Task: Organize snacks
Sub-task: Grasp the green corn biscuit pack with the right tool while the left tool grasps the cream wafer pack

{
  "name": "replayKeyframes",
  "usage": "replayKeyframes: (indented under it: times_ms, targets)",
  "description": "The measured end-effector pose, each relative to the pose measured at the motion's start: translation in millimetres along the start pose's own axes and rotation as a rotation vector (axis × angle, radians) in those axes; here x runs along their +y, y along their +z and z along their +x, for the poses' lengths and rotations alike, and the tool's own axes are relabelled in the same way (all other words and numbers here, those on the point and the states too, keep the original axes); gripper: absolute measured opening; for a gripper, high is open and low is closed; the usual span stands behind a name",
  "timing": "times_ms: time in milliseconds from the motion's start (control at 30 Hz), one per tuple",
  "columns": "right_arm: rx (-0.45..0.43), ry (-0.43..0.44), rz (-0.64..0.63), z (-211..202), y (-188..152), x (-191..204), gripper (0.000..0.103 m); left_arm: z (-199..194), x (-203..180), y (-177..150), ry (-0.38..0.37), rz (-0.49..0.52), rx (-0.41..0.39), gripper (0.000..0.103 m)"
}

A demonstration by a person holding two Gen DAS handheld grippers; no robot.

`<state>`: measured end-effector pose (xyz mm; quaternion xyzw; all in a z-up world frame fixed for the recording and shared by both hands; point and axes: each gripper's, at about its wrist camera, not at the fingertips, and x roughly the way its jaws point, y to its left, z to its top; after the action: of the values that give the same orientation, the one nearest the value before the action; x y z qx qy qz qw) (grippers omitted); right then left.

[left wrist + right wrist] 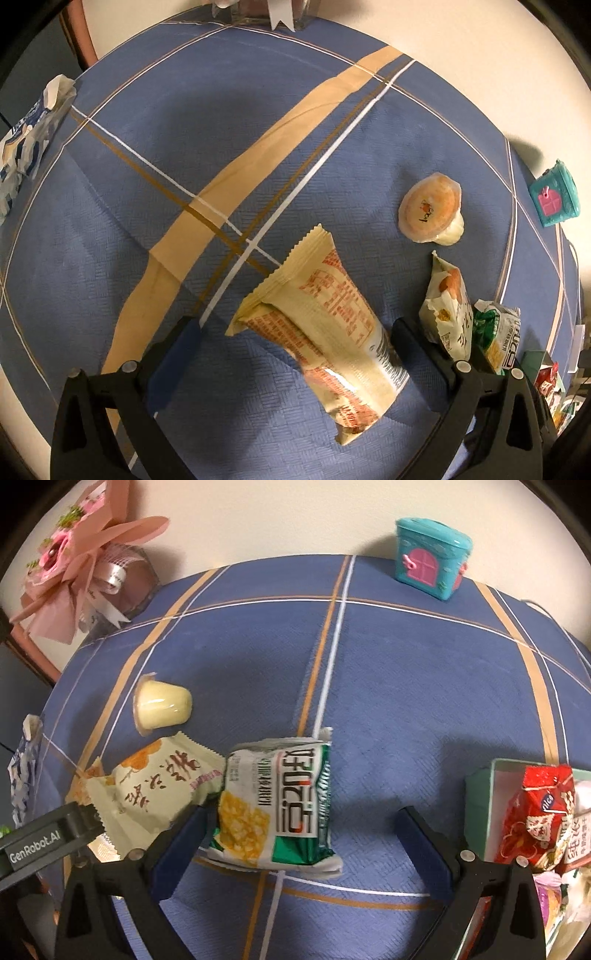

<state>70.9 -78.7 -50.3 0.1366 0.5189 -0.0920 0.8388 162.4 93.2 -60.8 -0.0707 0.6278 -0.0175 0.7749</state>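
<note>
A long cream packet with orange print [325, 332] lies on the blue tablecloth [184, 166] between the fingers of my open left gripper [295, 328], its near end close to the right finger. My right gripper [303, 819] is open around a green and white corn-snack packet [280, 805], which lies nearer its left finger. A cream packet with brown characters [155, 790] sits just left of that, partly under the green one. A jelly cup [162, 705] lies on its side farther back. The jelly cup [430, 208] shows its orange lid in the left wrist view.
A pale green box [480, 805] holding a red packet [539, 812] and other snacks stands at the right. A teal toy house [432, 557] and a pink bouquet [85, 561] sit at the far table edge. A blue and white packet [26, 147] lies at the left edge.
</note>
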Motion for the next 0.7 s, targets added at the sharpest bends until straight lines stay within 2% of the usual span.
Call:
replayKeyframes:
  times_ms: [67,133,200,233,300,333,400,500,700]
  targets:
    - [-0.008,0.005,-0.013,1,0,4,0.103,-5,2,-16,0.000,0.009,0.001,0.103]
    - [-0.010,-0.002,-0.027,1,-1,6,0.100,-5,-2,-17,-0.005,0.010,0.003,0.099]
    - [-0.024,-0.014,-0.038,-1,0,8,0.090,-8,-6,-18,-0.002,0.020,-0.006,0.088]
    - [-0.032,-0.019,-0.044,-2,1,9,0.081,-10,-8,-18,0.004,0.026,-0.014,0.084]
    - [-0.043,-0.008,-0.048,-4,2,11,0.069,-14,-17,-21,0.019,0.039,-0.024,0.068]
    - [-0.044,-0.007,-0.049,-5,2,12,0.063,-15,-18,-21,0.025,0.046,-0.027,0.065]
    - [-0.041,-0.009,-0.052,-4,2,13,0.061,-16,-20,-21,0.037,0.050,-0.030,0.057]
    - [-0.038,-0.006,-0.050,-4,2,11,0.059,-17,-22,-21,0.043,0.054,-0.034,0.051]
    - [-0.030,-0.007,-0.043,-4,2,7,0.057,-20,-21,-19,0.046,0.058,-0.036,0.048]
